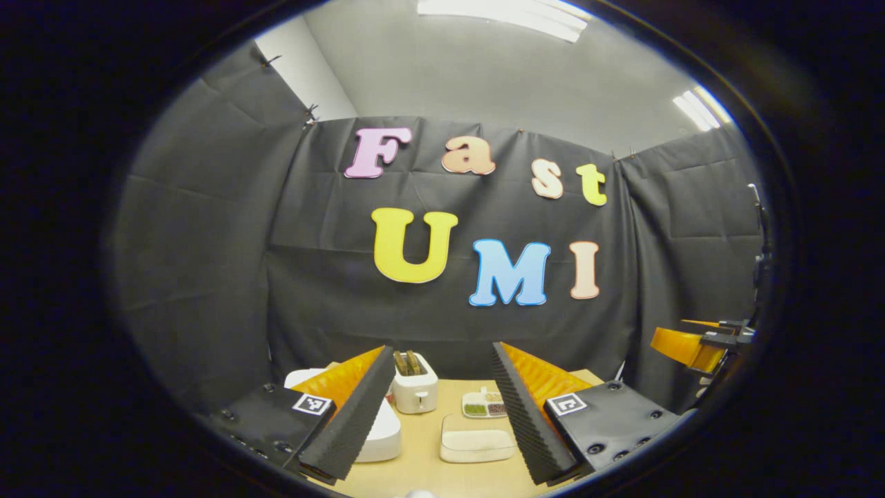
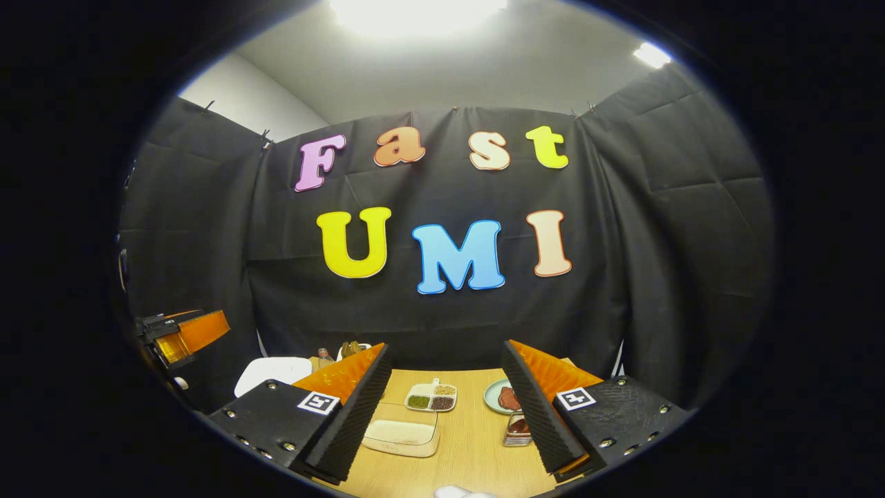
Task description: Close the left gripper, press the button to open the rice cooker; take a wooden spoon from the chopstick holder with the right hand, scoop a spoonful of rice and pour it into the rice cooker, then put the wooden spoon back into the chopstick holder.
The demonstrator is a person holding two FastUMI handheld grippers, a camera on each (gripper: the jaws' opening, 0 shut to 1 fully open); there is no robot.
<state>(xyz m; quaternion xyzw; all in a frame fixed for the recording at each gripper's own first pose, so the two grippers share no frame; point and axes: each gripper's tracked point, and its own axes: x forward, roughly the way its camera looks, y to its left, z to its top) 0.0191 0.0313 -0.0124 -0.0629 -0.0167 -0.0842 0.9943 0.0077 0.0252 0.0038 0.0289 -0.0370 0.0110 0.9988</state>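
We stand in a booth hung with black cloth under ceiling lights, with a pale wooden table (image 1: 422, 463) low in both views. Nothing of the task looks begun, to our eye.

In the left gripper view, the left gripper (image 1: 442, 415) hangs above the table with its 2 fingers spread wide and nothing between them. The white rice cooker (image 1: 377, 432) sits at about 7 o'clock, partly hidden behind the left finger, its lid down. A white toaster (image 1: 415, 391) with 2 slices stands just behind it. A shallow tray of rice (image 1: 477, 443) lies near 6 o'clock, and a divided dish of grains (image 1: 484, 404) lies just beyond it. At 3 o'clock we see the other gripper, orange and black, well apart.

In the right gripper view, the right gripper (image 2: 446, 408) is likewise wide open and empty. The tray of rice lies between its fingers at 6 o'clock, with the divided dish beyond it and a plate (image 2: 501, 398) holding something reddish toward 5 o'clock. The cooker's white lid shows at 8 o'clock. We cannot pick out the chopstick holder or the wooden spoon for certain.

We judge the step in hand to be the 1st: closing the left gripper. The next move then calls for bringing the closed tips down to the cooker at 7 o'clock and pressing its release button, which we cannot locate from here.
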